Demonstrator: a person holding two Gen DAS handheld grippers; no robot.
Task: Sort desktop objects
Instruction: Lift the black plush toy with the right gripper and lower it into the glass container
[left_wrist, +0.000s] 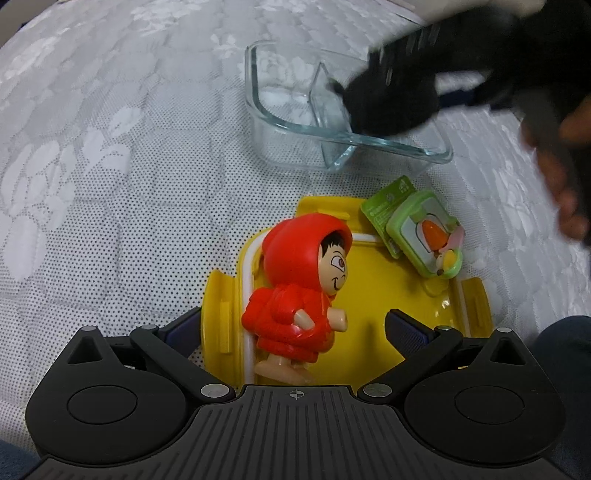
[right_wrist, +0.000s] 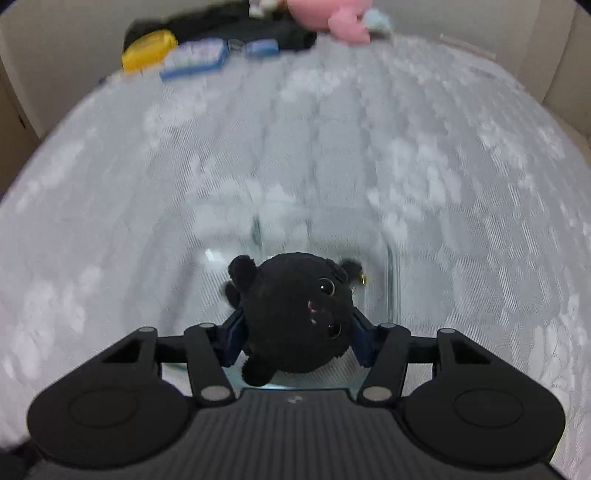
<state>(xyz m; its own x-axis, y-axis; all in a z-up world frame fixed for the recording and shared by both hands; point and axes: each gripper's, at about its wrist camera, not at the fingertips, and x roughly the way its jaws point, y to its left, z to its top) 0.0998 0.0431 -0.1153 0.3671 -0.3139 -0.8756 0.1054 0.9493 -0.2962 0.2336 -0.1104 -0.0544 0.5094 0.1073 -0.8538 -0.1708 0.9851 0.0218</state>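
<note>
Right wrist view: our right gripper (right_wrist: 295, 332) is clamped on a black plush cat (right_wrist: 295, 317), blue pads pressing both flanks, face up. Directly below it sits the clear glass divided container (right_wrist: 391, 280), so we judge the coming move a straight descent and release.

Left wrist view: our left gripper (left_wrist: 291, 328) stands wide, holding nothing, straddling a red-hooded boy figurine (left_wrist: 295, 299) lying across a yellow clip-lock lid (left_wrist: 369, 295). A green packaged toy (left_wrist: 421, 236) leans on the lid's far right corner.

Surface: white floral lace cloth (left_wrist: 110, 166). Far edge: yellow pouch (right_wrist: 147, 50), blue-rimmed case (right_wrist: 195, 59), pink plush (right_wrist: 332, 16), blurred.
</note>
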